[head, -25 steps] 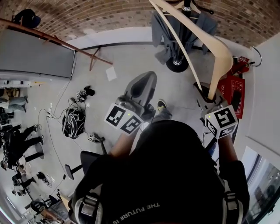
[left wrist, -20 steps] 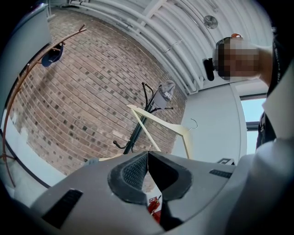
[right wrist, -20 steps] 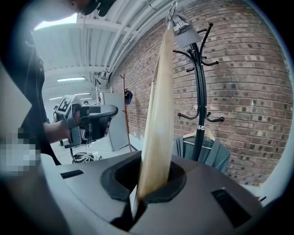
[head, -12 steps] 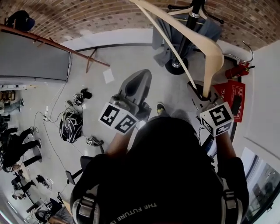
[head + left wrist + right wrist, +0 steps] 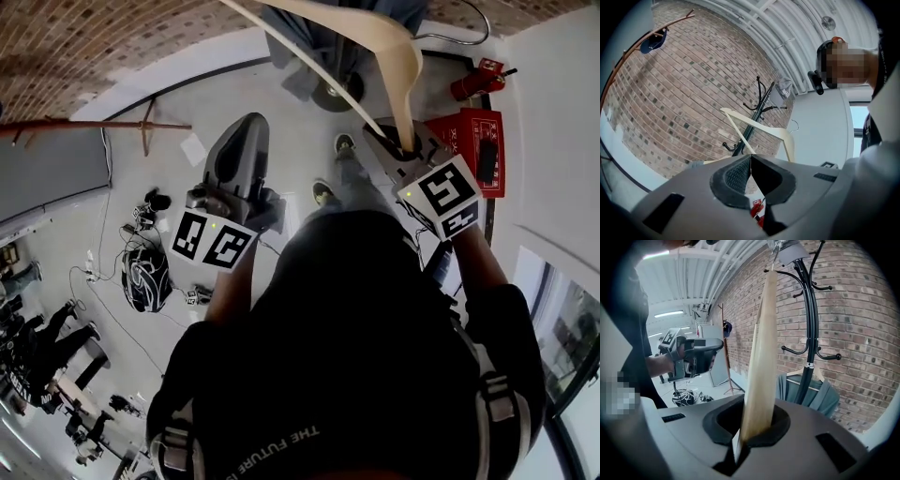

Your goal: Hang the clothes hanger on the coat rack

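Note:
A pale wooden hanger [image 5: 375, 42] with a metal hook [image 5: 469, 19] rises up and to the left from my right gripper [image 5: 405, 150], which is shut on the lower end of one arm. In the right gripper view the hanger [image 5: 761, 357] stands edge-on between the jaws of the right gripper [image 5: 752, 427]. The black coat rack [image 5: 811, 310] stands just right of it, with a grey garment [image 5: 820, 397] hanging low on it. Its round base [image 5: 337, 91] shows on the floor. My left gripper [image 5: 246, 127] is shut on nothing, left of the hanger [image 5: 759, 126], with the left gripper's [image 5: 751, 161] pads touching.
A red fire extinguisher [image 5: 478, 80] and a red box [image 5: 483, 150] sit by the white wall on the right. A brick wall [image 5: 684, 93] stands behind the rack. A black bag [image 5: 145, 277] and cables lie on the floor at left. A wooden pole [image 5: 94, 127] leans there.
Both grippers have moved up and left in the head view. The hanger has risen and its hook has swung over the rack's side. The rack's base lies closer to my feet.

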